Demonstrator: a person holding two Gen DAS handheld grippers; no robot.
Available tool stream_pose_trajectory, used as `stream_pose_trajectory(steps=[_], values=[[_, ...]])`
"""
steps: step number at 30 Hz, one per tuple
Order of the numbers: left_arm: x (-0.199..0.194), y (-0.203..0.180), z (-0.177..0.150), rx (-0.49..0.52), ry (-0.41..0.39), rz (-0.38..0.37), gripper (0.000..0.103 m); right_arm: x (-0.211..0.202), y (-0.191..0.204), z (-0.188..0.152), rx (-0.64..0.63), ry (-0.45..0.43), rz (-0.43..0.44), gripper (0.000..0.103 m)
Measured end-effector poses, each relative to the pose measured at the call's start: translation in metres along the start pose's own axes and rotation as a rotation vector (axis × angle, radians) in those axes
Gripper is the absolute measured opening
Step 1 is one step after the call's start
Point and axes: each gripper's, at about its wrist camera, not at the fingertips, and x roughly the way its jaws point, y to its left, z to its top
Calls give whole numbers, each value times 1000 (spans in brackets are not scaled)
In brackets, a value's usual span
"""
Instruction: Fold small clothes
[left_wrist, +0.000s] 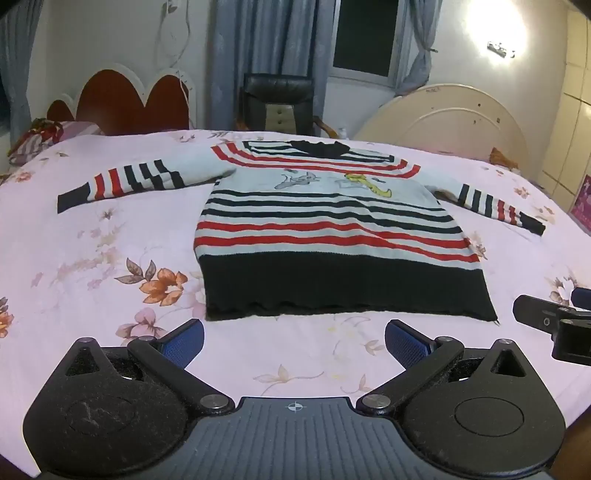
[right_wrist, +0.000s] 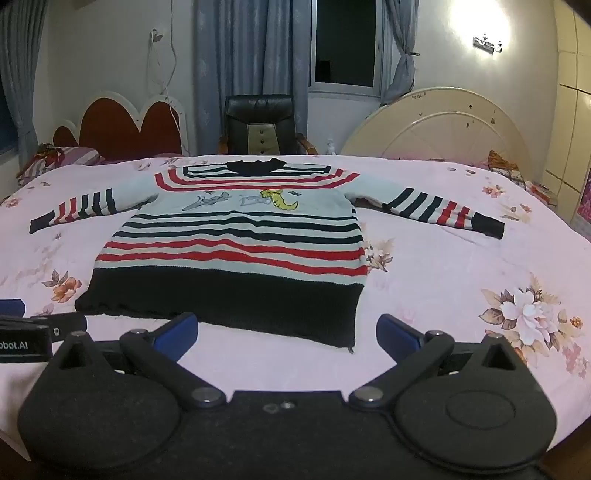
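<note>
A small striped sweater (left_wrist: 325, 221) lies flat and face up on the bed, both sleeves spread out, its black hem nearest me. It has red, black and pale stripes and a cartoon print on the chest. It also shows in the right wrist view (right_wrist: 236, 236). My left gripper (left_wrist: 293, 341) is open and empty, just short of the hem near its left part. My right gripper (right_wrist: 286, 332) is open and empty, just short of the hem's right corner. The right gripper's finger shows at the left wrist view's right edge (left_wrist: 546, 317).
The bed has a pink floral sheet (left_wrist: 110, 258). A red scalloped headboard (left_wrist: 125, 99) and pillows (left_wrist: 40, 136) stand at the far left. A black chair (left_wrist: 277, 103) stands behind the bed, a cream round board (left_wrist: 447, 122) at the far right.
</note>
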Motion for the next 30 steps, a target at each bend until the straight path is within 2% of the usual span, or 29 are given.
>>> stream_pose_trajectory(steps=[9,10,30], values=[[-4,0,-8,32,-26,25,103,0,-2,1,3,5,-2,102],[-1,-3,1,8,6,9,103,0,-2,0,3,3,-1,102],[4,6,2,-6,9,6,103,4,5,2,-9,1,17,102]])
